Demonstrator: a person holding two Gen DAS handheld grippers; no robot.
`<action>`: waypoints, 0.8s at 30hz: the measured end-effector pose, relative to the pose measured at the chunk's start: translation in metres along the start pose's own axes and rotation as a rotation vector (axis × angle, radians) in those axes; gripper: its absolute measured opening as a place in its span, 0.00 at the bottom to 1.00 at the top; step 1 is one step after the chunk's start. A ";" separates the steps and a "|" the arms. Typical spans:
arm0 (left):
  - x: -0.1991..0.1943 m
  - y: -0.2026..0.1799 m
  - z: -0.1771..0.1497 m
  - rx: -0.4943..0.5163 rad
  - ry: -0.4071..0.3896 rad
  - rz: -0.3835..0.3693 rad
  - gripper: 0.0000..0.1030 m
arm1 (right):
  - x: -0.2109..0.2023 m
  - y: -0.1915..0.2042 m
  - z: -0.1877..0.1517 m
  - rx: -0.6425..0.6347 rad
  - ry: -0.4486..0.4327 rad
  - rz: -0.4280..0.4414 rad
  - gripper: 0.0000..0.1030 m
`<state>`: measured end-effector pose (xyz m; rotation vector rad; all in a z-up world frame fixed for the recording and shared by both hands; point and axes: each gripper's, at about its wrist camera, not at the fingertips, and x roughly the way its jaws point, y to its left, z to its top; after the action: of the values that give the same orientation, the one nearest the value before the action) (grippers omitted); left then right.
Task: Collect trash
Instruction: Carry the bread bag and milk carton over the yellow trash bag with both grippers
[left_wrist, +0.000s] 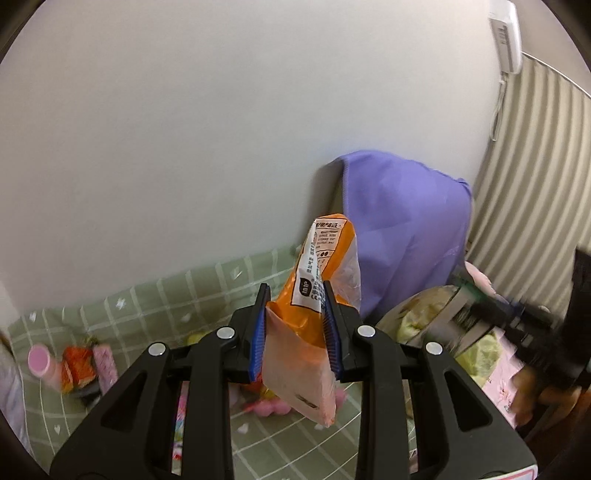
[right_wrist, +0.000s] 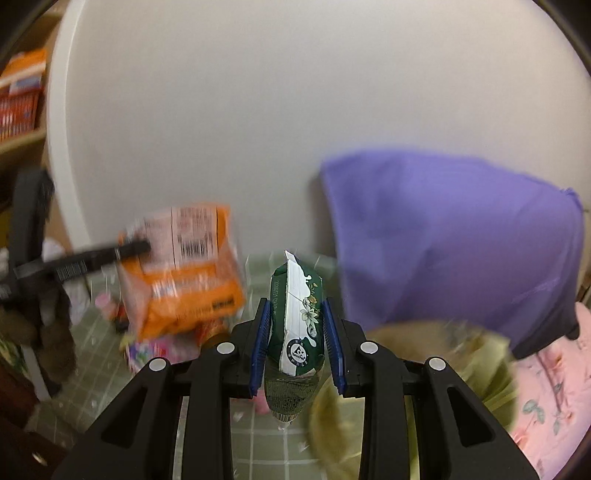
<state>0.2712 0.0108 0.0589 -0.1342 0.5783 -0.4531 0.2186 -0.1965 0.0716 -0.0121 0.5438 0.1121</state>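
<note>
The left gripper (left_wrist: 295, 325) pinches an orange wrapper (left_wrist: 317, 280), long axis upright between the pads; the right gripper (right_wrist: 297, 339) pinches a green carton (right_wrist: 295, 325), also upright; both are held above the green cloth (left_wrist: 147, 302). The bin (right_wrist: 406, 369), blurred, lies low and right of both; the right gripper seems nearer to it, so I judge it drops first.

Each camera sits just behind its own gripper, looking forward along the fingers and slightly down over a green checked tablecloth (left_wrist: 155, 295) toward a white wall. Both share the purple cloth (left_wrist: 402, 229) (right_wrist: 454, 236) against that wall. The right view sees the purple cloth closer and larger, and it is blurred.
</note>
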 end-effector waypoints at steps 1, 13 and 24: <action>0.000 0.006 -0.006 -0.011 0.013 0.013 0.25 | 0.009 0.001 -0.008 0.004 0.025 0.008 0.27; 0.005 0.057 -0.071 -0.141 0.155 0.104 0.25 | 0.058 0.024 -0.045 0.016 0.140 0.086 0.30; 0.000 0.048 -0.059 -0.115 0.125 0.073 0.25 | 0.040 0.018 -0.033 0.035 0.126 0.092 0.29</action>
<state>0.2571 0.0538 -0.0020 -0.1944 0.7300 -0.3588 0.2337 -0.1759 0.0232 0.0398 0.6720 0.1921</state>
